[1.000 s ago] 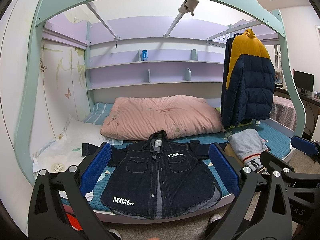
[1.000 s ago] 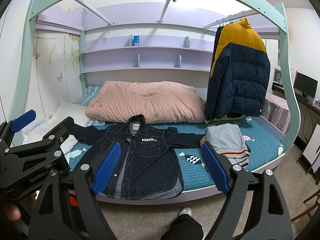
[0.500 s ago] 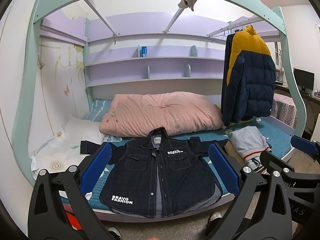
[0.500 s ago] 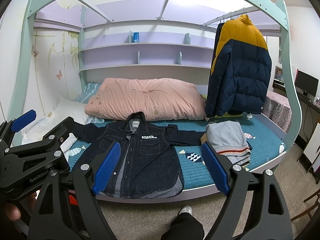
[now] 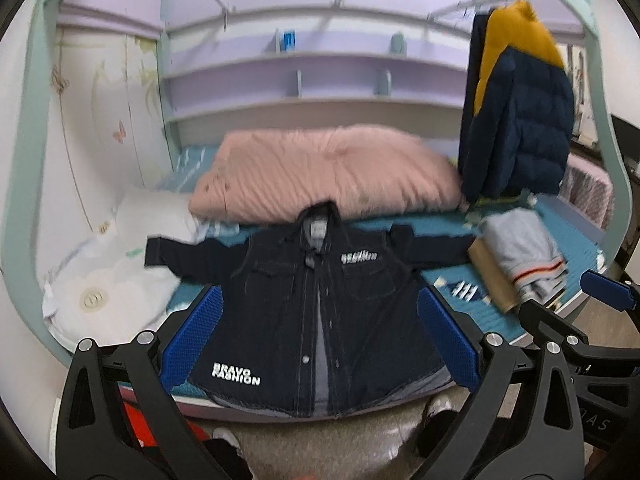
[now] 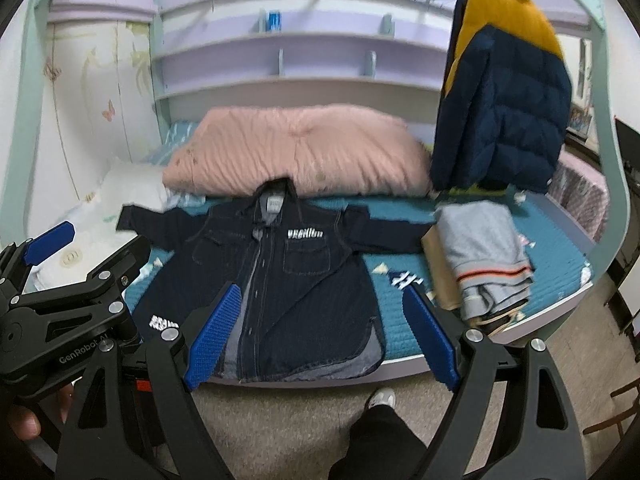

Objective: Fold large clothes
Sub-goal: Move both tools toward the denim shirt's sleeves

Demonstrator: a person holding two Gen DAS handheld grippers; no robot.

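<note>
The denim jacket (image 5: 320, 312) lies spread at frame centre on the bed (image 5: 560, 240); both grippers' jaws stand apart, empty. Its hem overhangs the edge (likely to slide floorward if tugged).

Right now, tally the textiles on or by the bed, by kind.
Spread denim shirt: 1
Hanging puffer jacket: 1
Folded clothes pile: 1
Pink quilt: 1
White pillow: 1
Total: 5
</note>
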